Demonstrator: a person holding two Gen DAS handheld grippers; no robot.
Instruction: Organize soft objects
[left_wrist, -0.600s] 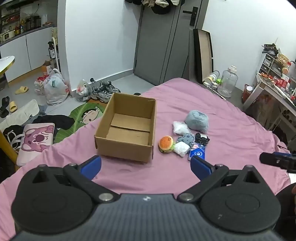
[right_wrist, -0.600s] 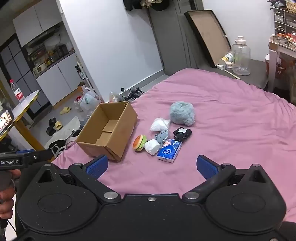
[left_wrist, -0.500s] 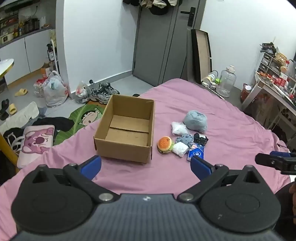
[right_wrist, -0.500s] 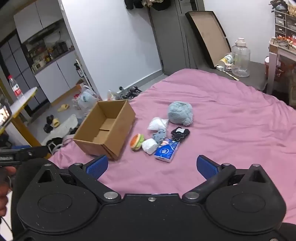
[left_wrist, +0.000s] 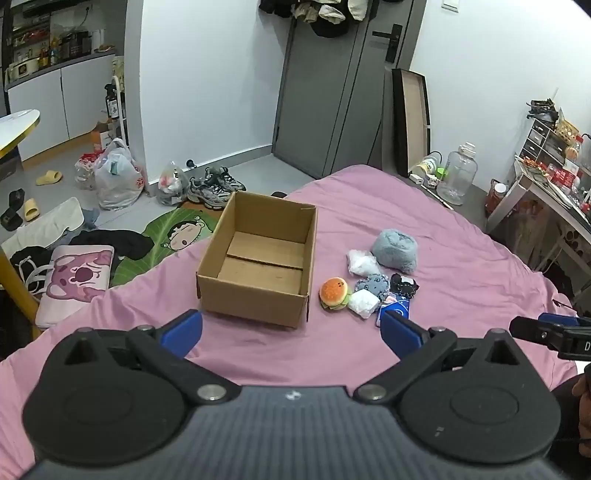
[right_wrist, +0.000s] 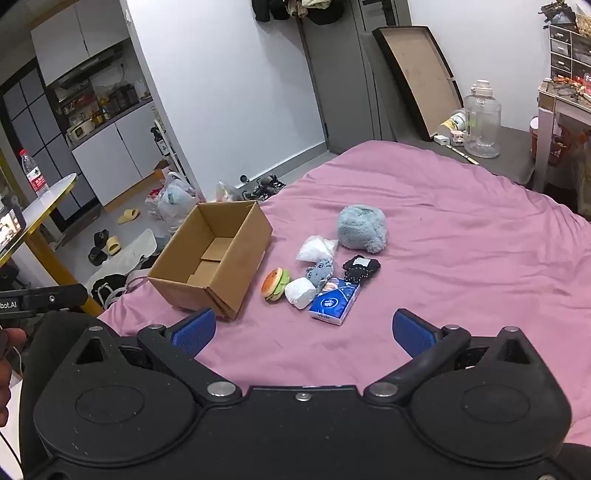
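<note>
On the pink bedsheet (left_wrist: 461, 258) sits an open cardboard box (left_wrist: 258, 266) with nothing visible inside it, and just to its right lies a tight cluster of small soft things. Nearest the box is a hamburger plush (left_wrist: 334, 293), touching a white wrapped bundle (left_wrist: 364, 302); behind that lies a grey-blue plush toy (left_wrist: 373, 285) and beside it a black dotted item (left_wrist: 403, 285). A blue tissue pack (right_wrist: 334, 302) lies at the near edge of the cluster, partly hidden in the left view by a blue fingertip. Farther back a clear bag of white stuffing (left_wrist: 362, 262) touches a fluffy grey-blue ball (left_wrist: 395, 249), the largest piece of the group. The left gripper (left_wrist: 291, 328) hovers over the near part of the bed with its blue-padded fingers (left_wrist: 183, 330) spread wide and nothing between them, pointing towards the box. The right gripper (right_wrist: 303, 330) is likewise spread wide and empty, held back from the cluster and aimed at the tissue pack. Beyond the bed, sneakers (left_wrist: 214, 188) and plastic bags (left_wrist: 114, 177) lie on the floor near a grey door (left_wrist: 332, 92), and a clear water jug (right_wrist: 482, 118) stands by a leaning framed board (right_wrist: 421, 74)
</note>
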